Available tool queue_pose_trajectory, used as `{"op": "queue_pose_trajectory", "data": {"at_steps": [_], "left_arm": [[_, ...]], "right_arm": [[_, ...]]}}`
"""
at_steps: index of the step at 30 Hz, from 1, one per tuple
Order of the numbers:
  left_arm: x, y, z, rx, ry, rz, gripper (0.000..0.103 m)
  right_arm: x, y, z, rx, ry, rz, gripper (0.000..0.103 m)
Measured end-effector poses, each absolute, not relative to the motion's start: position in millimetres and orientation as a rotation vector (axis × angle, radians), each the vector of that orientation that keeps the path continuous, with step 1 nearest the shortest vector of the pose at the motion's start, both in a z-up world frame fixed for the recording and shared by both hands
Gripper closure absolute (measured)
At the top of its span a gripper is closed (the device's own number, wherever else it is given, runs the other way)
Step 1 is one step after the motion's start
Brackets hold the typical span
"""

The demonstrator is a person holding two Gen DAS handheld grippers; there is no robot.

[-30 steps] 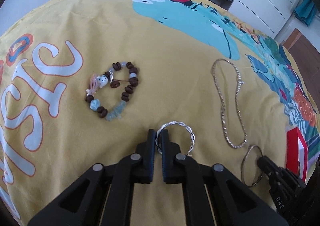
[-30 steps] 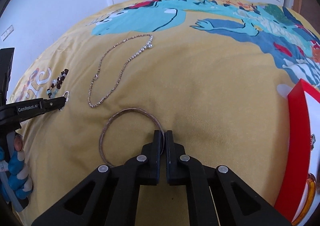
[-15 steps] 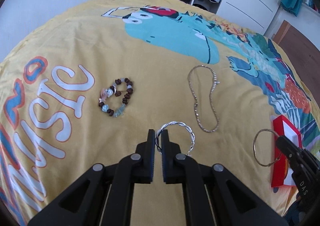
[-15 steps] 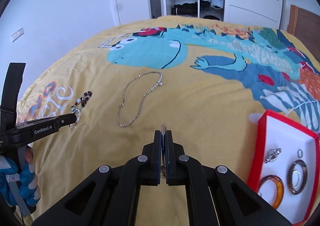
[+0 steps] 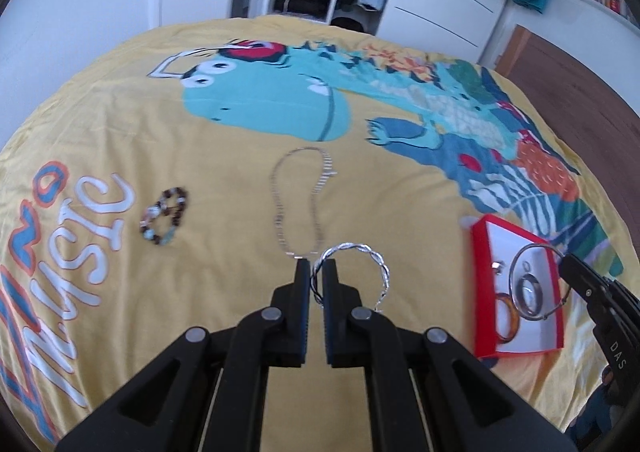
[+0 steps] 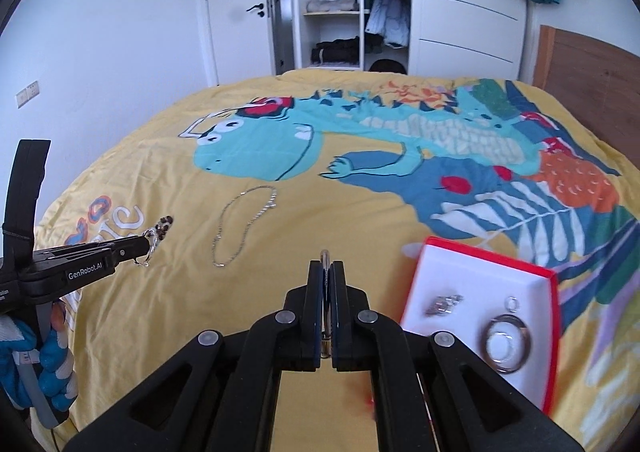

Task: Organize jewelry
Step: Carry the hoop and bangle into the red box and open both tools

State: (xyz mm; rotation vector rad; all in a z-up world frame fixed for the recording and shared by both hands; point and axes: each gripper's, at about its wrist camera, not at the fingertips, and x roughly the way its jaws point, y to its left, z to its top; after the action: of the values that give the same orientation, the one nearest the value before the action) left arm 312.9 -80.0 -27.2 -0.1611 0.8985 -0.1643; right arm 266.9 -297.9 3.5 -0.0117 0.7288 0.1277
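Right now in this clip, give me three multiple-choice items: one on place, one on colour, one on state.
1. Where does the chain necklace lie?
A. in the box
B. on the bedspread
C. in a gripper

2. What colour is the rim of the jewelry box?
A. red
B. blue
C. black

3. What does the left gripper hold?
A. nothing
B. beaded bracelet
C. twisted silver bangle

Answers: B, it lies flat on yellow cloth; A, red walls frame the white inside; C, the bangle is pinched between the fingertips.
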Motion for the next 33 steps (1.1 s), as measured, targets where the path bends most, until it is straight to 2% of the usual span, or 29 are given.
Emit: {"op": "queue_pose_trajectory", "data": {"at_steps": [7,16,25,33], "left_arm": [[305.6,-164.4,-30.3,-0.109,0.919,-0.295,0.098],[290.0,-269.3,-59.0,-0.008,0.980,-0.445,0.098],[285.0,-321.2,-90.9,0.062,1.036,-0.501,0.098],[279.8,-346.4,-112.0,0.107,1.072,-0.539,0.098]], "right_arm": [[248.8,-361.4,-2.6,0.004,0.747,0.039,0.100],[235.8,-424.4,-42.9,0.076,0.807,-0.026,0.100],[231.3,-464.6,-81.2,0.169,0.847,-0.059,0.100],[229.7,-491.2,-92.6,0.211,0.846,-0.087,0.100]]}}
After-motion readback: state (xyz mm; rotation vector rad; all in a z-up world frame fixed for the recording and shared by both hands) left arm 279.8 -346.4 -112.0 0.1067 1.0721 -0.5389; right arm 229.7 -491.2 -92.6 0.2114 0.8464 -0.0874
